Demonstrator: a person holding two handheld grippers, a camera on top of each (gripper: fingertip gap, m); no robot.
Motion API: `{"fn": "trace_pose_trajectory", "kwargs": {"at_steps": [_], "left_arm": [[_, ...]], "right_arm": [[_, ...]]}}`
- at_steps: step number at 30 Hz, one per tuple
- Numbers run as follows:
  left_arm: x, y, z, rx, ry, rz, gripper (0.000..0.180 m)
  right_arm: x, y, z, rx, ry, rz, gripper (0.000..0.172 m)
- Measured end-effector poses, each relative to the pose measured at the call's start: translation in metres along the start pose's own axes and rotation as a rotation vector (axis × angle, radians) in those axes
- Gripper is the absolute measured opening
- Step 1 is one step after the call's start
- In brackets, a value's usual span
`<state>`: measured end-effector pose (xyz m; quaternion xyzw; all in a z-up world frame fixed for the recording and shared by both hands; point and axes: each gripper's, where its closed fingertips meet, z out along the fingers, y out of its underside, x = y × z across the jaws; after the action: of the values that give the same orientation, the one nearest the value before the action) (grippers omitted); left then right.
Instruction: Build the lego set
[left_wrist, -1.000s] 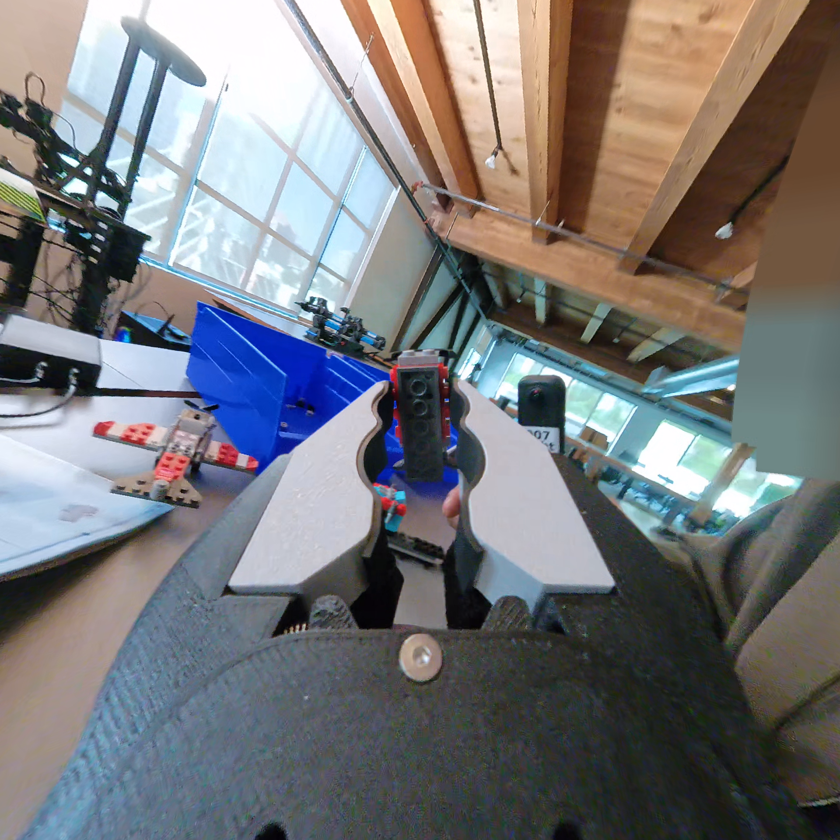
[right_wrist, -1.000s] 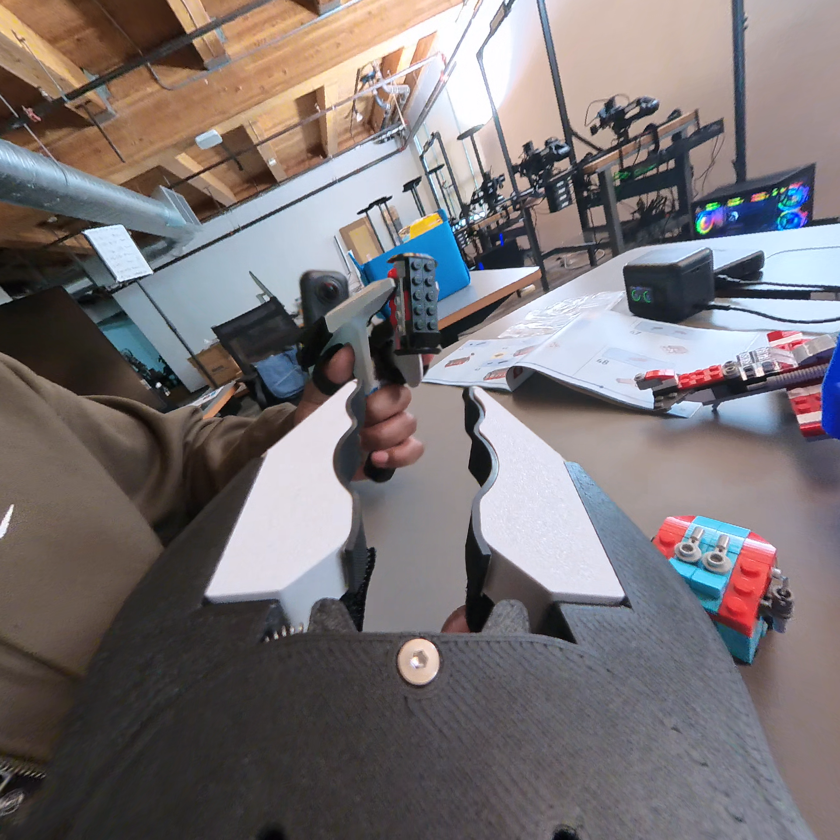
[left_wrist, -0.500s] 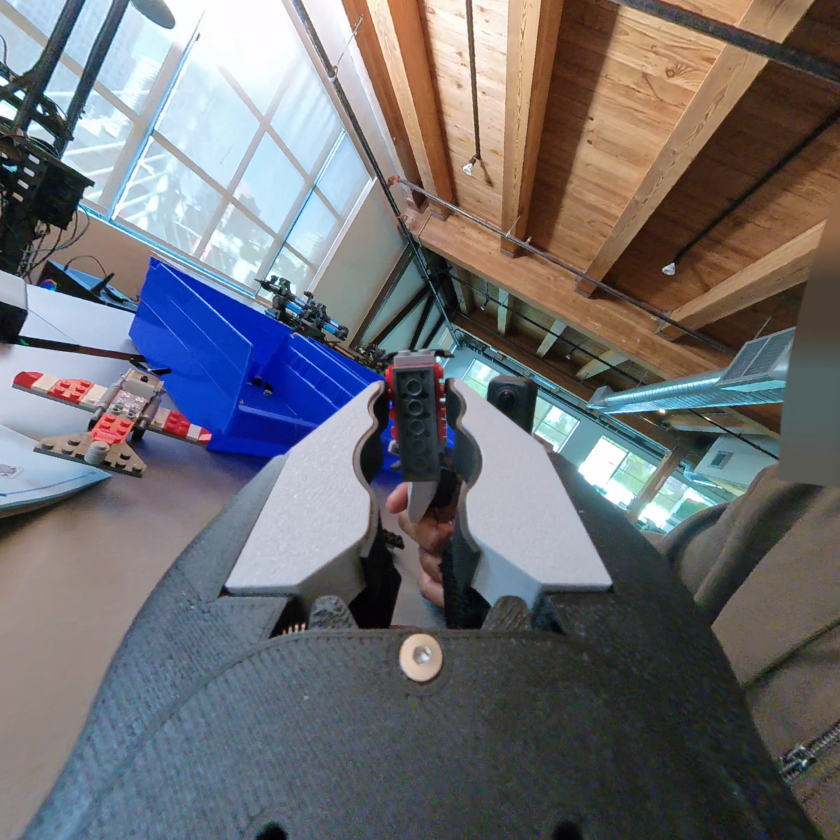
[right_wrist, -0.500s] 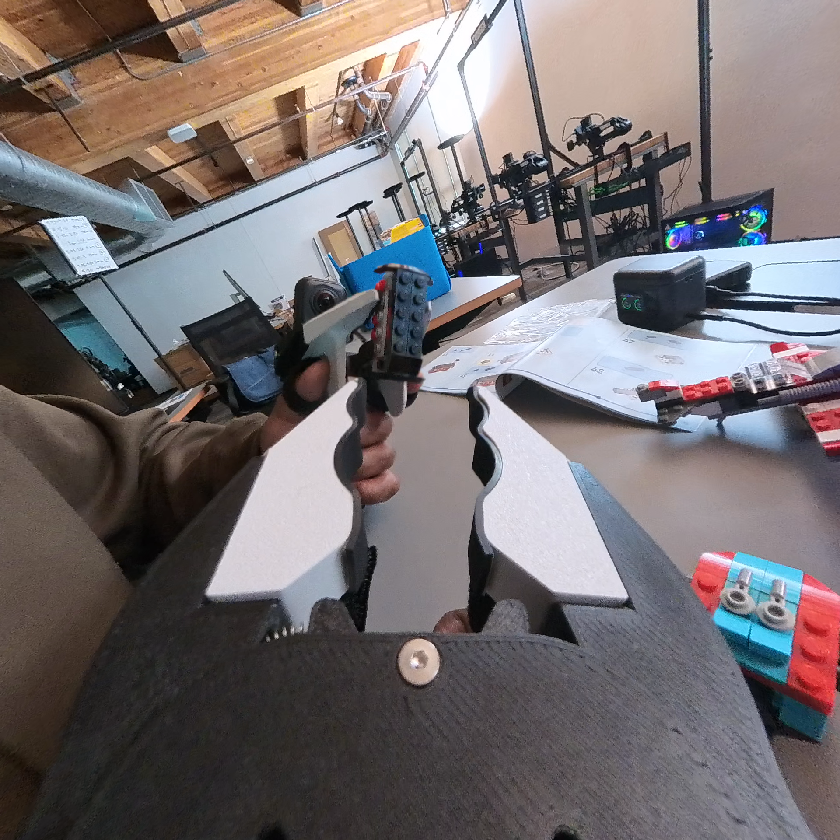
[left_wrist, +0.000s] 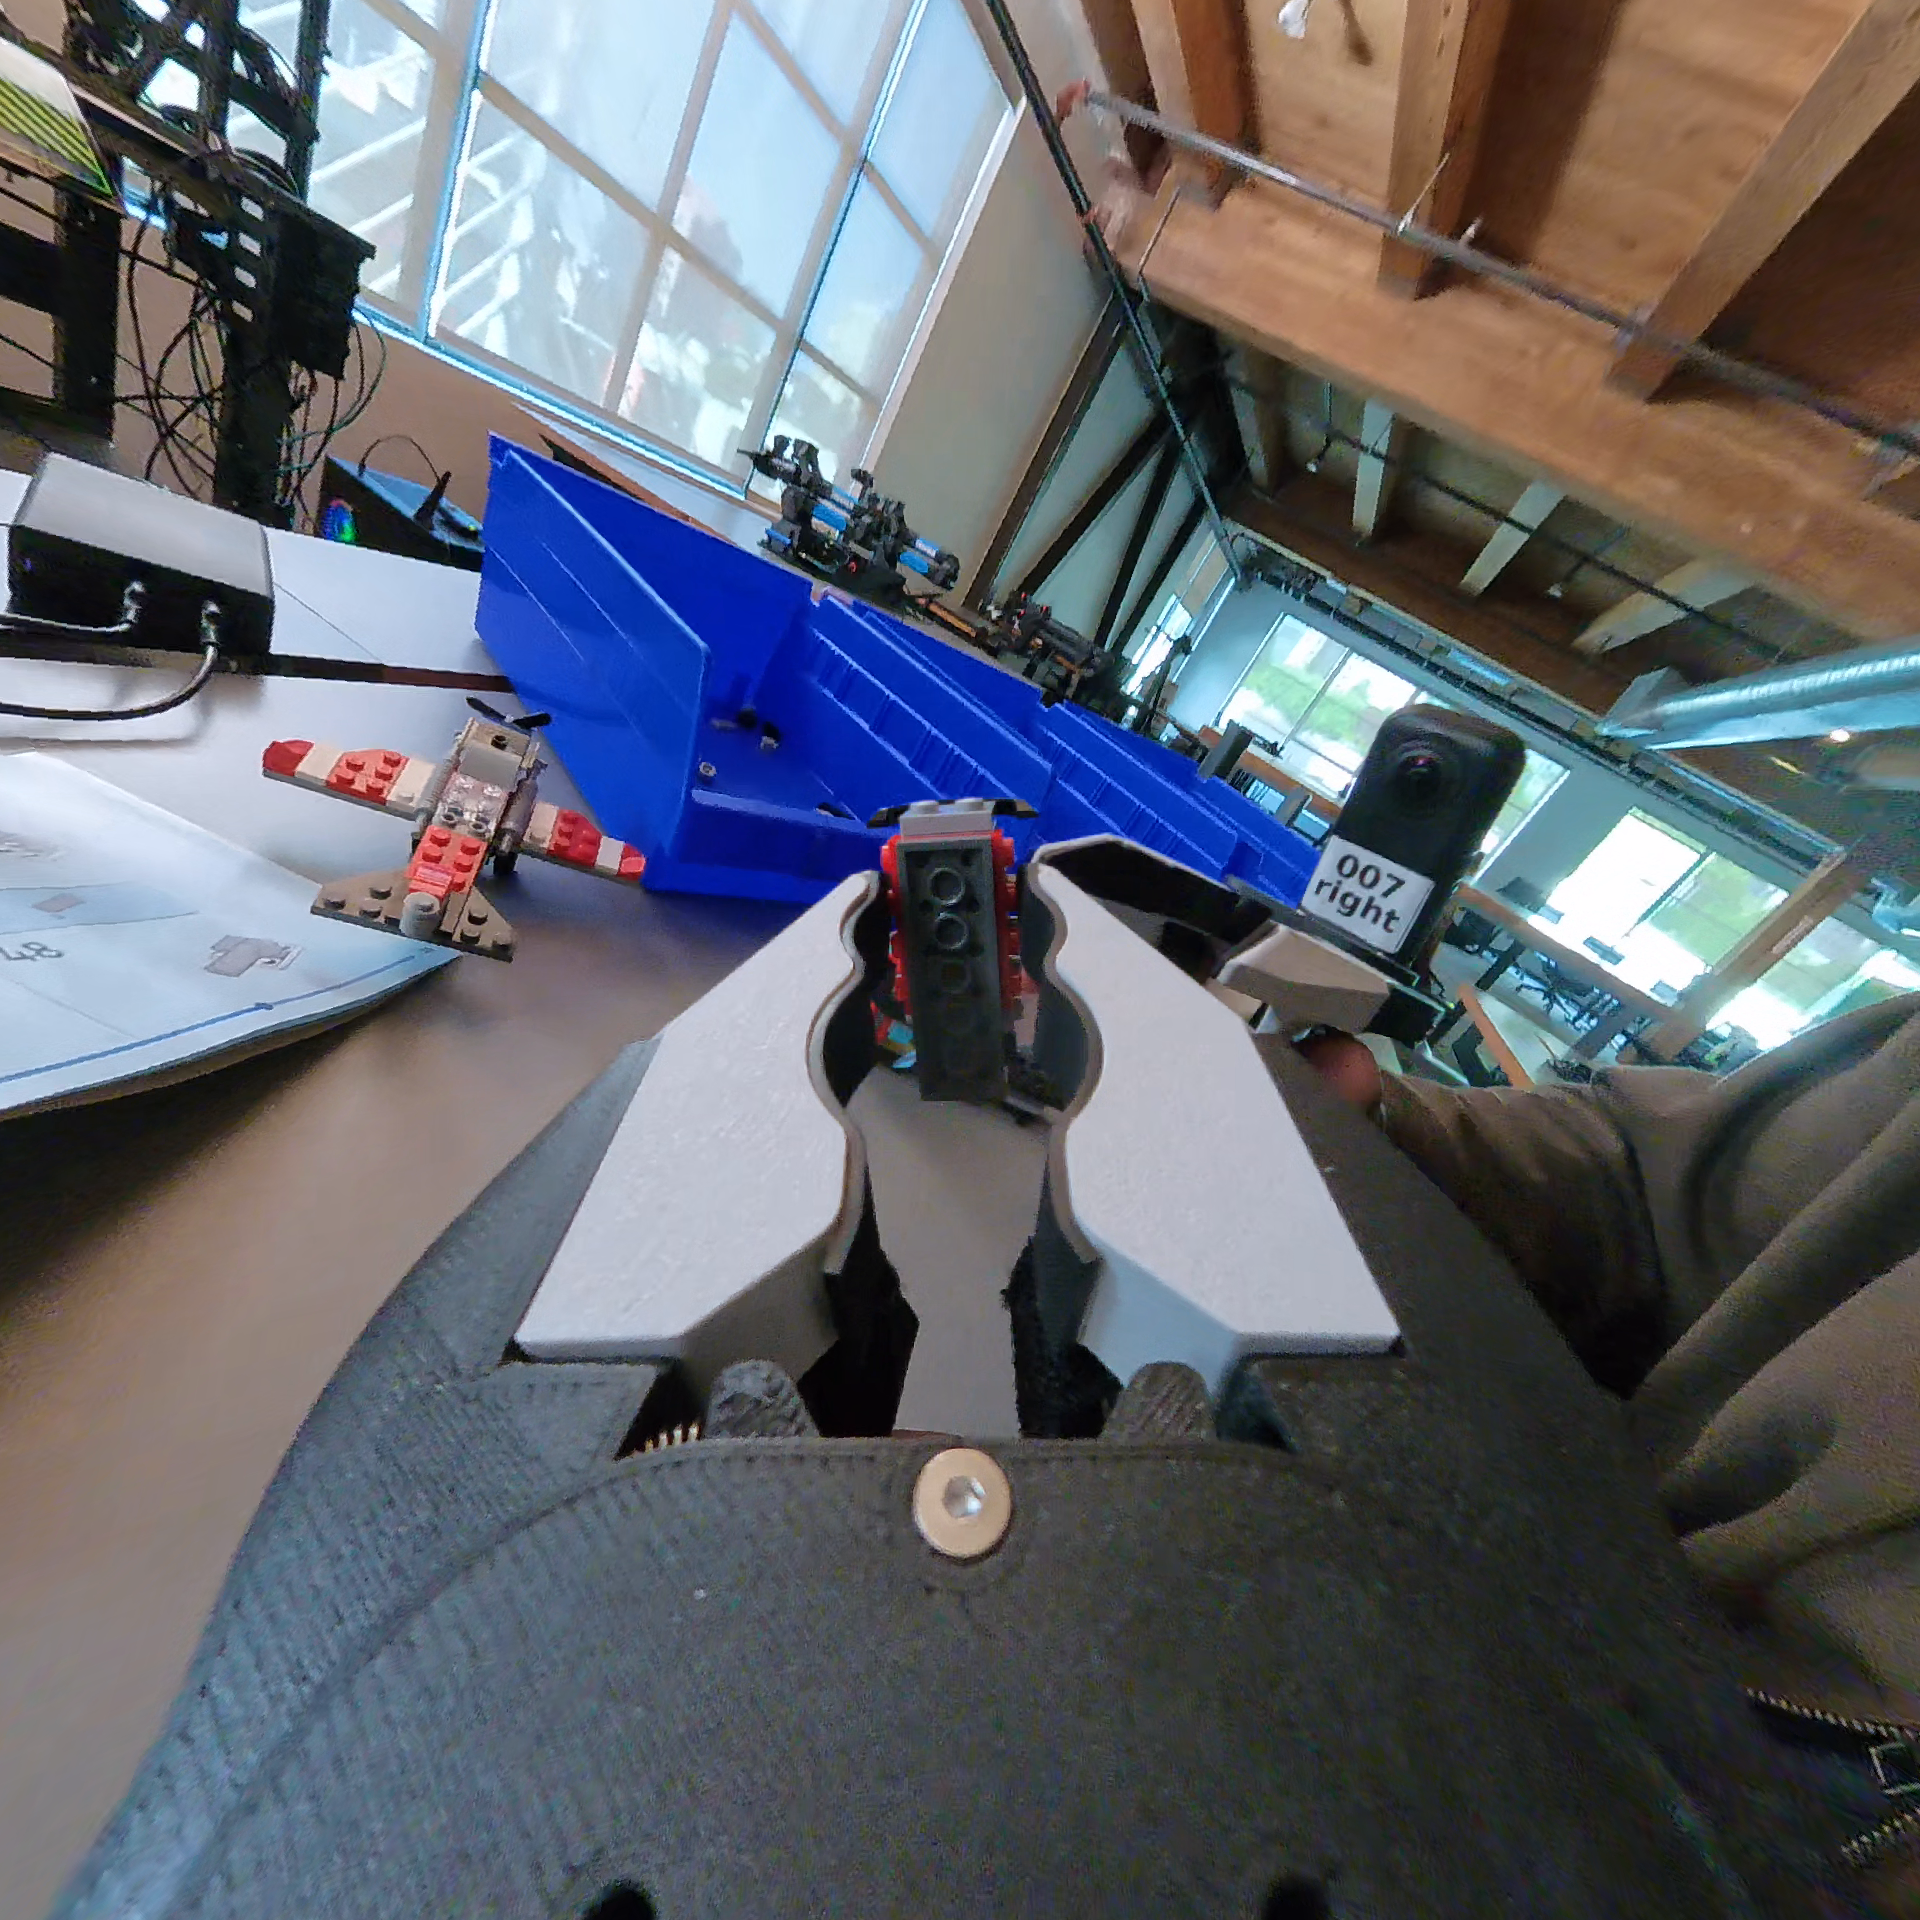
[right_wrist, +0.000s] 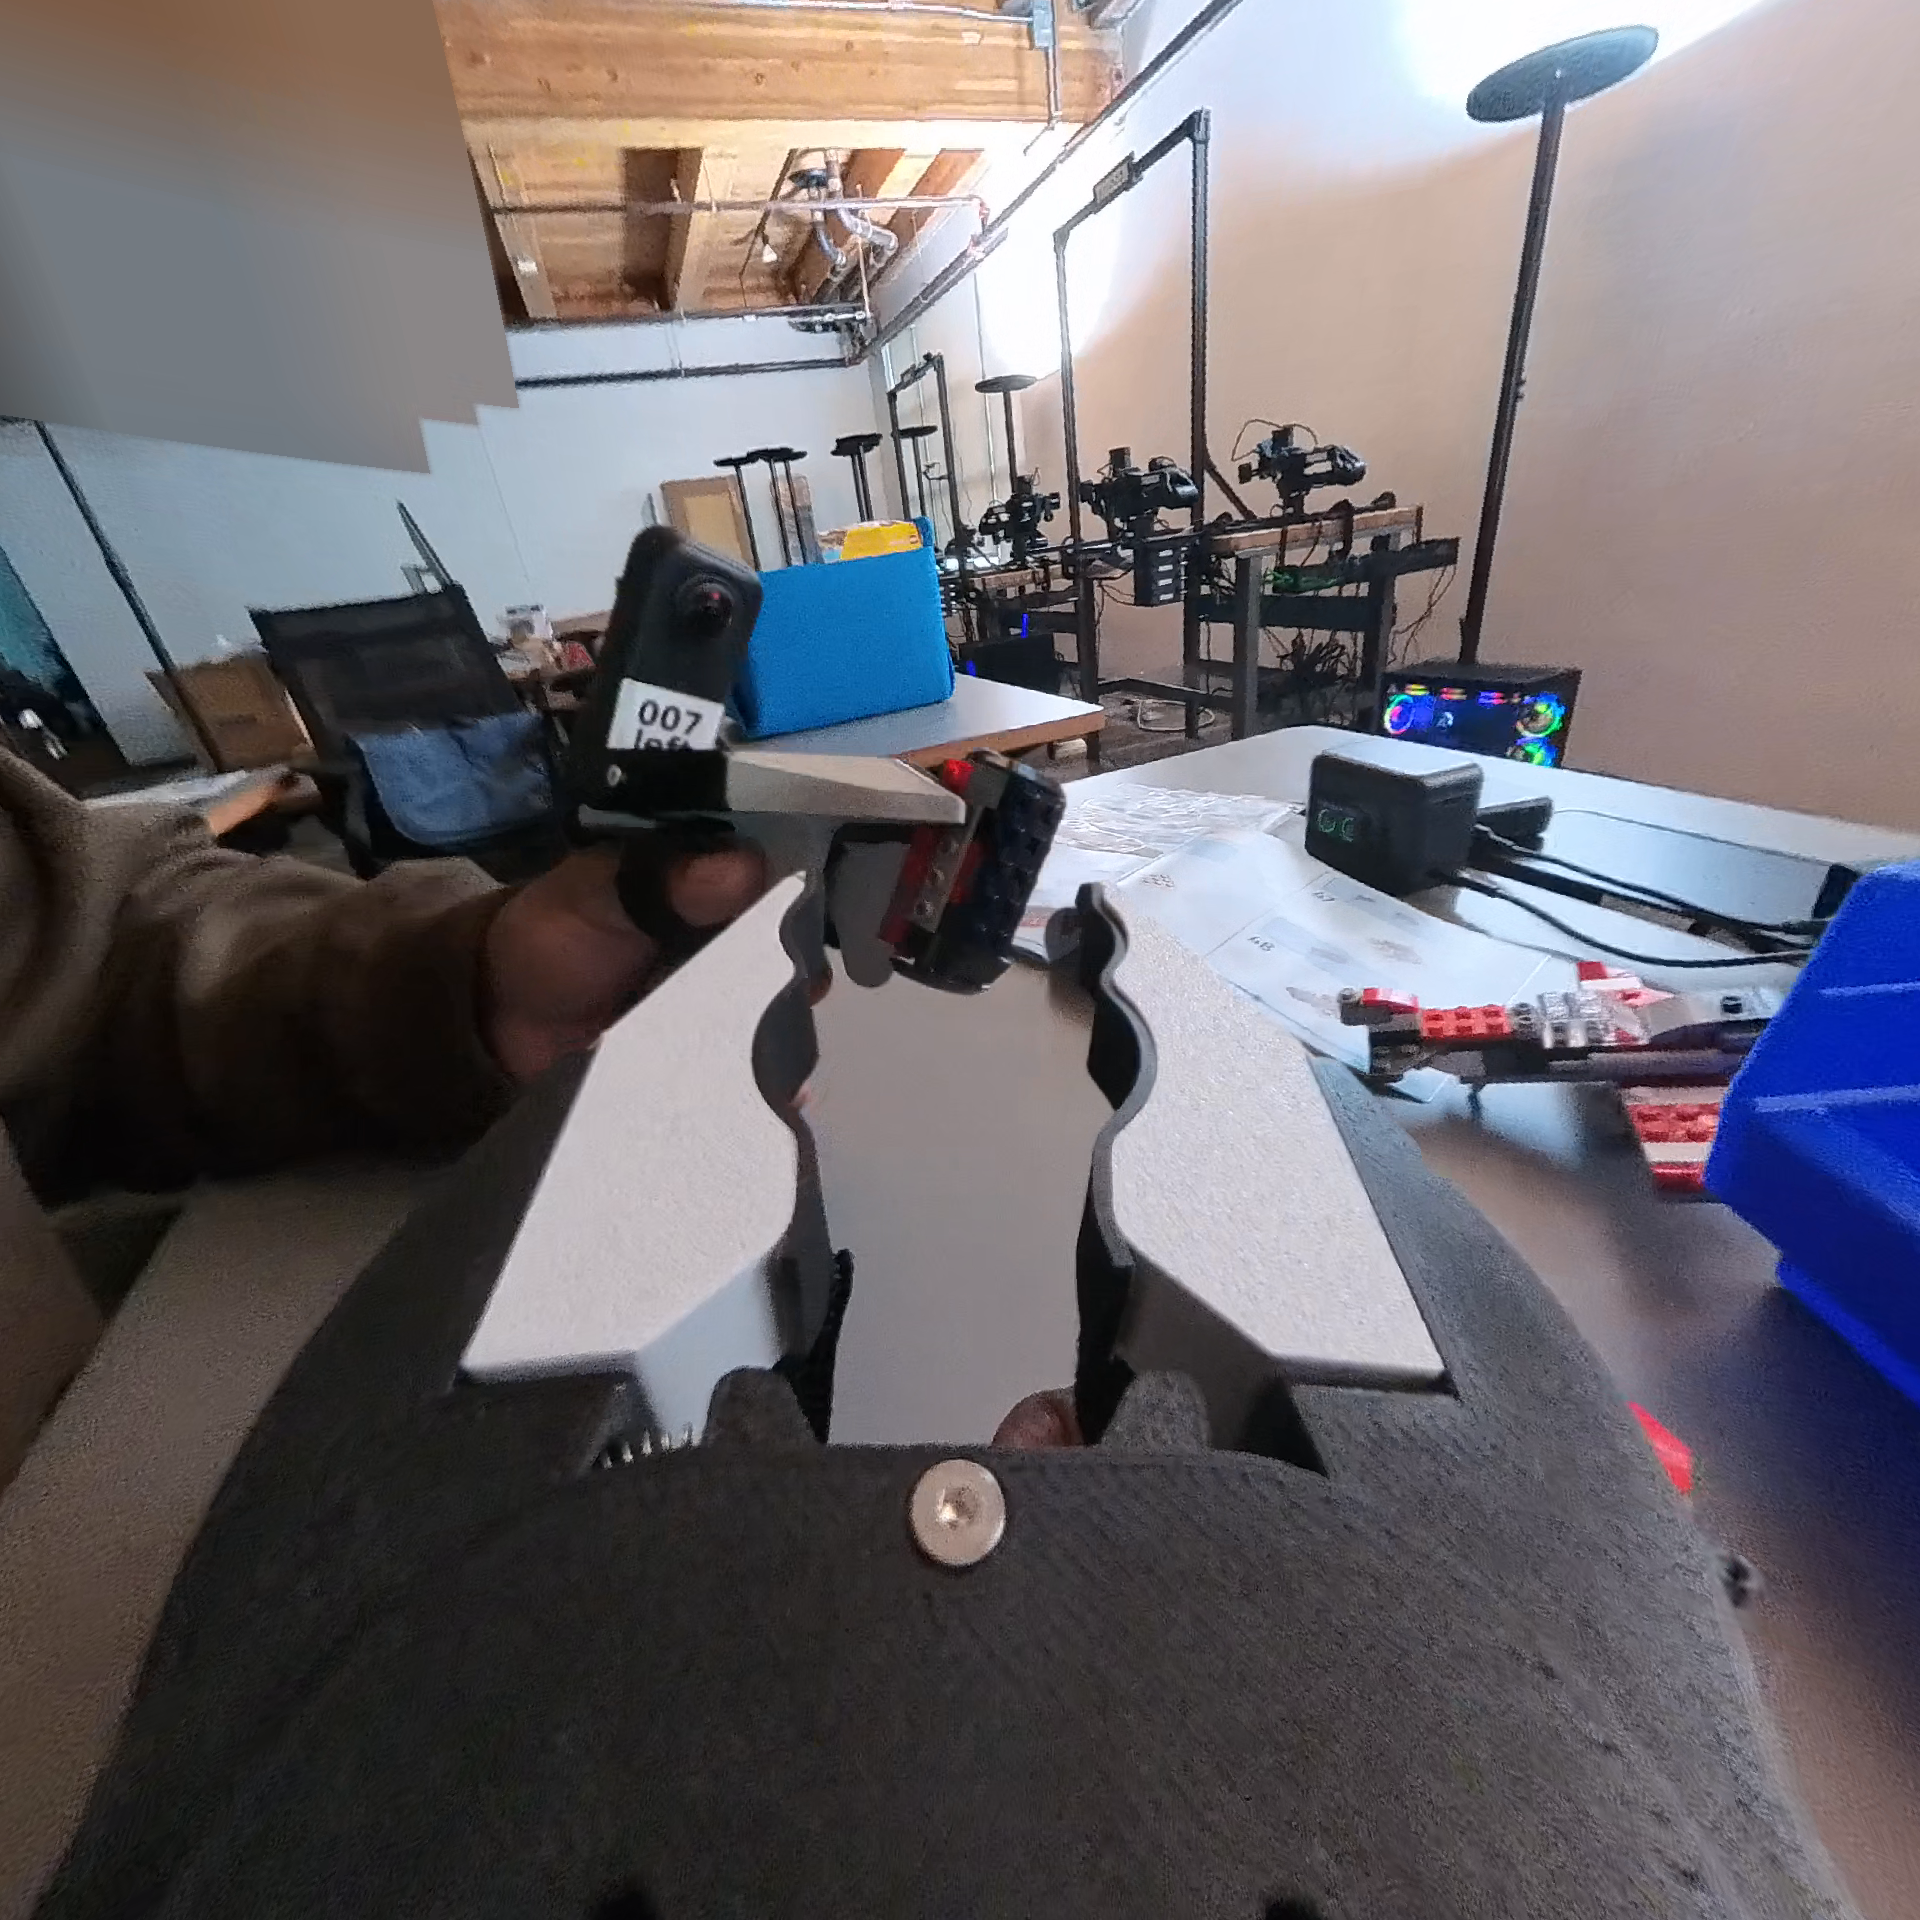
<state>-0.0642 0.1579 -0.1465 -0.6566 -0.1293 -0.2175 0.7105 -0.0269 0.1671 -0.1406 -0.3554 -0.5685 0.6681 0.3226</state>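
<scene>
Right gripper (right_wrist: 940, 940) has widened, jaws apart on nothing, now level with the left gripper (left_wrist: 951, 914). Left pads clamp a dark grey-and-red brick assembly (left_wrist: 954, 961), long axis along the fingers, above the table (left_wrist: 156, 1299).

— Worktop (left_wrist: 260, 1195) contents?
— One brick-built plane (left_wrist: 457, 831), red, white and grey, resting partly on an open instruction booklet (left_wrist: 125, 935). A blue plastic bin (left_wrist: 665, 665) stands just beside the plane.
— Electronics?
— A black box (right_wrist: 1392, 821) with cables at the far edge, and a computer case (right_wrist: 1475, 712) lit in colours beyond it.
— Background?
— Black metal racks (right_wrist: 1247, 582) carrying equipment, a paned window (left_wrist: 644, 208), wooden ceiling beams (left_wrist: 1558, 208).
</scene>
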Motion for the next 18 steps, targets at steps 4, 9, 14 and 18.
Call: {"fn": "trace_pose_trajectory", "kwargs": {"at_steps": [4, 9, 14, 18], "left_arm": [[0.0031, 0.0041, 0.001, -0.018, 0.017, -0.027, 0.024], [0.0032, 0.0029, 0.0001, -0.004, 0.021, -0.056, 0.025], [-0.0008, 0.0013, -0.0016, 0.021, 0.011, -0.101, 0.024], [-0.0032, -0.0009, -0.0033, 0.042, 0.007, -0.125, 0.025]], "right_arm": [[-0.0003, 0.0045, -0.0038, -0.033, 0.015, -0.049, 0.051], [0.0011, 0.0079, -0.003, -0.052, 0.035, -0.068, 0.051], [-0.0001, 0.0082, -0.0055, -0.055, 0.029, -0.063, 0.049], [0.0007, 0.0071, -0.0086, -0.049, 0.024, -0.038, 0.048]]}}
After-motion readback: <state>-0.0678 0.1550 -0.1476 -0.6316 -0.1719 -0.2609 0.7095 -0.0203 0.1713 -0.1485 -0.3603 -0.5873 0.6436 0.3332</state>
